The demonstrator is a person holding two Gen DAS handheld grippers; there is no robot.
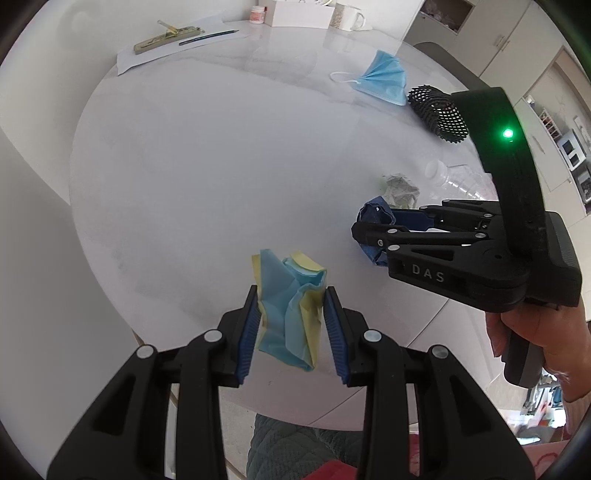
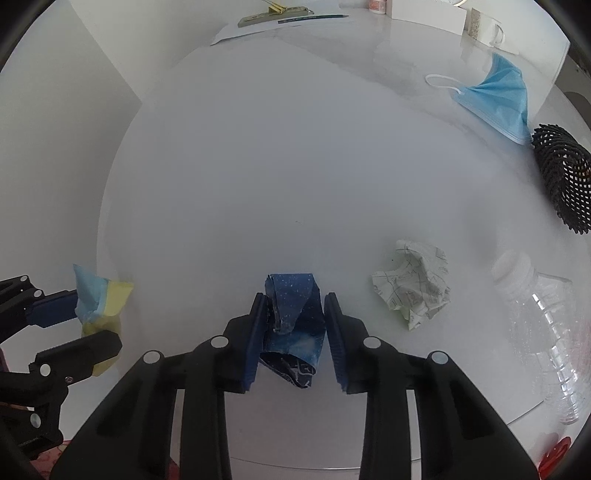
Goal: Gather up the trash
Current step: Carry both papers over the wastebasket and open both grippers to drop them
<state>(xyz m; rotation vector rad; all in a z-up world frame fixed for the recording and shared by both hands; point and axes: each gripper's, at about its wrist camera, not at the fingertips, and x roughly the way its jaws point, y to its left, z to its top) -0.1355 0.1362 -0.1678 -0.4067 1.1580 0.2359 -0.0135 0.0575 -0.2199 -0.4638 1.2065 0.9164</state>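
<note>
A home dining area: round white table (image 1: 207, 155), mug (image 1: 349, 18), cabinets (image 1: 509, 40).

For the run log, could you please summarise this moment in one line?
left gripper: shut on blue-yellow paper wad | right gripper: shut on dark blue wad | left on table: mask, bottle

Both fisheye cameras ride on hand-held grippers and look steeply down, close over the round white table (image 1: 207, 177). The left view faces across toward the right gripper (image 1: 364, 230); the right view catches the left gripper (image 2: 98, 321) at its edge. Both share the pleated blue face mask (image 2: 498, 99) and what seems a black mesh basket (image 1: 439, 112).
</note>
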